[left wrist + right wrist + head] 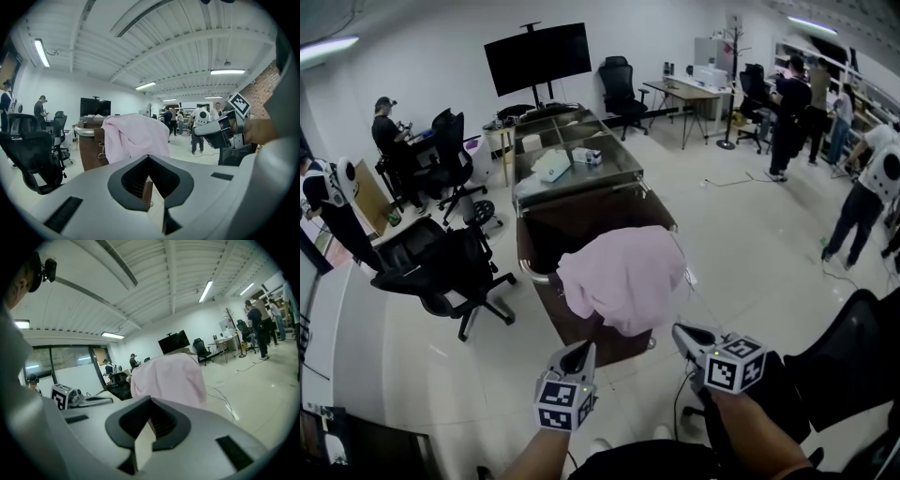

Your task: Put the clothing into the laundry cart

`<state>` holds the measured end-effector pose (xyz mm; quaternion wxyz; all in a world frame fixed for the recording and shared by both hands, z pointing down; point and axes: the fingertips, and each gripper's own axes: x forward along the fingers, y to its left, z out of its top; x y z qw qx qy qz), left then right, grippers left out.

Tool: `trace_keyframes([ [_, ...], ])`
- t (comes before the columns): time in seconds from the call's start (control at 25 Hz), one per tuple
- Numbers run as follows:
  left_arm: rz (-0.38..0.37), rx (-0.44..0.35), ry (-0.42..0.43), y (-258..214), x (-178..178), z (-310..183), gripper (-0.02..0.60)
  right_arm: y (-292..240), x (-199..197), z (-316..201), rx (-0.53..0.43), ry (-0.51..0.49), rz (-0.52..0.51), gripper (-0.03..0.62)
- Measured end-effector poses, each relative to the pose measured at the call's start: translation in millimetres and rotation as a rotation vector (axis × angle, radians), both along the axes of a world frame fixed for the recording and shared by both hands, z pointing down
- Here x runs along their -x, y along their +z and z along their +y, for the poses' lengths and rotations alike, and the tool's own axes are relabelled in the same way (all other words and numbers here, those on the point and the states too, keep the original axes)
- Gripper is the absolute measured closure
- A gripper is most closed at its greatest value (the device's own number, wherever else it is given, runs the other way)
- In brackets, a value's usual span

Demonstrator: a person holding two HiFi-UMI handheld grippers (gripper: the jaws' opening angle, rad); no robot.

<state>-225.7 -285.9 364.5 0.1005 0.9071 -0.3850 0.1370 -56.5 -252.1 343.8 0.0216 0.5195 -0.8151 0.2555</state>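
A pink garment (623, 277) hangs over the near rim of the brown laundry cart (525, 246), partly inside and partly down its outer wall. My left gripper (580, 351) hovers just below the garment's lower edge, shut and empty. To its right, my right gripper (684, 333) is also shut, holds nothing and sits clear of the cloth. The left gripper view has the garment (133, 136) ahead of the closed left gripper (149, 158), with the cart (89, 150) behind it. From the right gripper view, the garment (171, 378) lies beyond the closed right gripper (150, 401).
A glass-topped table (577, 173) with small items stands just behind the cart. Black office chairs sit at the left (441, 267) and the near right (844, 361). A cable (703, 305) runs over the floor to the right of the cart. People stand at the room's edges.
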Motion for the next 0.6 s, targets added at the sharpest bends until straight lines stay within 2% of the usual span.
trace_keyframes([
  [0.2,0.011,0.037,-0.007,10.4,-8.9,14.9,0.583,9.1,-8.2,13.2,0.014,-0.028,0.032,0.592],
  [0.6,-0.029,0.010,0.004,10.1,-12.5,21.2,0.583,16.6,-9.1,17.9,0.014,-0.040,0.032,0.594],
])
